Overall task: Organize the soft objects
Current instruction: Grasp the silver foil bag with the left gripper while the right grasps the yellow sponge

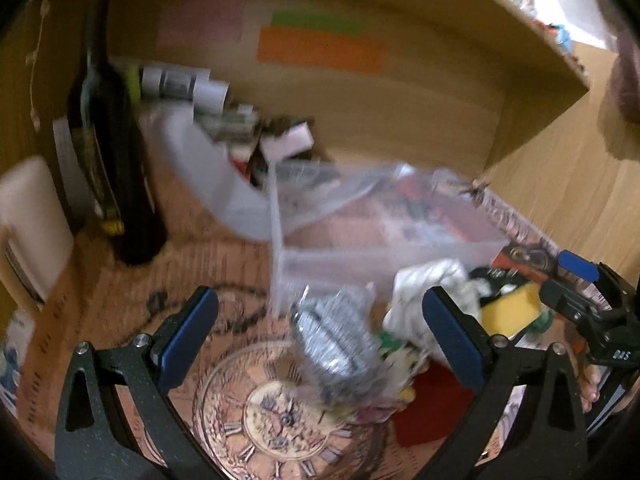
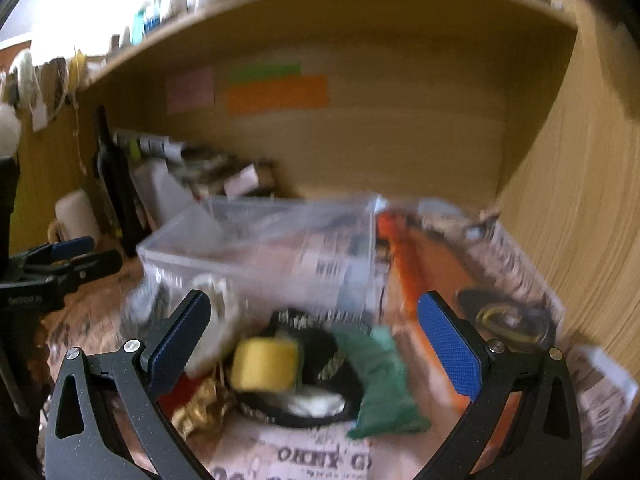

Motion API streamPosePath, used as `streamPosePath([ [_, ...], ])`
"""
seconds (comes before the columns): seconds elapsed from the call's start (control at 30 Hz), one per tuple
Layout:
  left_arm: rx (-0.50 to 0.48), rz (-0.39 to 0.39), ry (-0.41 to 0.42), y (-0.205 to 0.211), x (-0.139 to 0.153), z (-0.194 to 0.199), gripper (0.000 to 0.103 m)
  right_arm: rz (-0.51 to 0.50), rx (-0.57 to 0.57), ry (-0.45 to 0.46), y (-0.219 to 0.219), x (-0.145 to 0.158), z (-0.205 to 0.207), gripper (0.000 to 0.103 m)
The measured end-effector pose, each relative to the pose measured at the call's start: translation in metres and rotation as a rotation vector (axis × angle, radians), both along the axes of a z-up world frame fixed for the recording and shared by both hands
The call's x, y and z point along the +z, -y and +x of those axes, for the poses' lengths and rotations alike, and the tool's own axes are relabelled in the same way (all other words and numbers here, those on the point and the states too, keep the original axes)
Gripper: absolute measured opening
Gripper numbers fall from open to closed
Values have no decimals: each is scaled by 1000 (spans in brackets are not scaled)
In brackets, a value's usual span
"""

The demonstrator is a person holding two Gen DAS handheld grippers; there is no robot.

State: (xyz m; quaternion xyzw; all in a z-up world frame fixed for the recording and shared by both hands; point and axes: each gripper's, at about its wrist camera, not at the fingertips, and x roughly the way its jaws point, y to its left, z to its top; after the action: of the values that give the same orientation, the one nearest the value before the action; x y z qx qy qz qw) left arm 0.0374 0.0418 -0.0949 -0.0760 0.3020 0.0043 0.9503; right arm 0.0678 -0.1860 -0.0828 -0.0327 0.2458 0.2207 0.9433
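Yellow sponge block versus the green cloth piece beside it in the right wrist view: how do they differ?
The yellow sponge block is chunky with squared faces; the green cloth piece is flat, crumpled and irregular. The sponge sits toward the left jaw of the right gripper, the cloth toward the right jaw. The sponge rests on the black banded item; the cloth drapes off its edge onto the printed table cover. Both lie loose outside the clear plastic box.
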Motion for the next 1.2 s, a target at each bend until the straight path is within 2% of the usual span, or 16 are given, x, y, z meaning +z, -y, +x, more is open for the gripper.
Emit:
streamPosePath([
  [0.07, -9, 1, -41, -1, -12, 4, 90, 0, 20, -37, -2, -8, 1, 103],
  [0.13, -22, -4, -92, -1, -24, 10, 83, -8, 45, -67, -6, -16, 0, 103],
  [0.23, -31, -21, -123, 0, -33, 15, 83, -23, 70, -90, -11, -25, -2, 100],
  [0.33, -44, -41, -134, 2, -37, 20, 82, -35, 65, -94, -15, -28, 0, 94],
  [0.4, -56, -45, -141, 5, -39, 22, 77, -38, 56, -89, -14, -28, 2, 88],
  [0.5, -77, -41, -160, 10, -40, 25, 61, -42, 38, -87, -12, -26, 5, 78],
  [0.53, -85, -40, -165, 11, -41, 25, 55, -45, 33, -87, -11, -26, 5, 78],
  [0.67, -91, -34, -162, 14, -41, 23, 46, -9, 4, -66, 1, -18, -1, 78],
  [0.77, -89, -47, -152, 13, -38, 20, 42, 13, 5, -33, 6, -9, -7, 75],
  [0.9, -83, -50, -132, 12, -33, 13, 41, 30, 54, -54, 1, -8, -7, 51],
  [0.97, -80, -44, -119, 12, -30, 8, 41, 27, 71, -71, -3, -11, -5, 43],
  [1.07, -74, -28, -102, 12, -24, 1, 41, 16, 74, -91, -7, -17, -4, 41],
  [1.13, -66, -18, -90, 11, -21, -3, 41, 25, 82, -98, -8, -19, -5, 32],
  [1.2, -57, -13, -78, 10, -16, -7, 41, 34, 90, -101, -8, -19, -6, 29],
])
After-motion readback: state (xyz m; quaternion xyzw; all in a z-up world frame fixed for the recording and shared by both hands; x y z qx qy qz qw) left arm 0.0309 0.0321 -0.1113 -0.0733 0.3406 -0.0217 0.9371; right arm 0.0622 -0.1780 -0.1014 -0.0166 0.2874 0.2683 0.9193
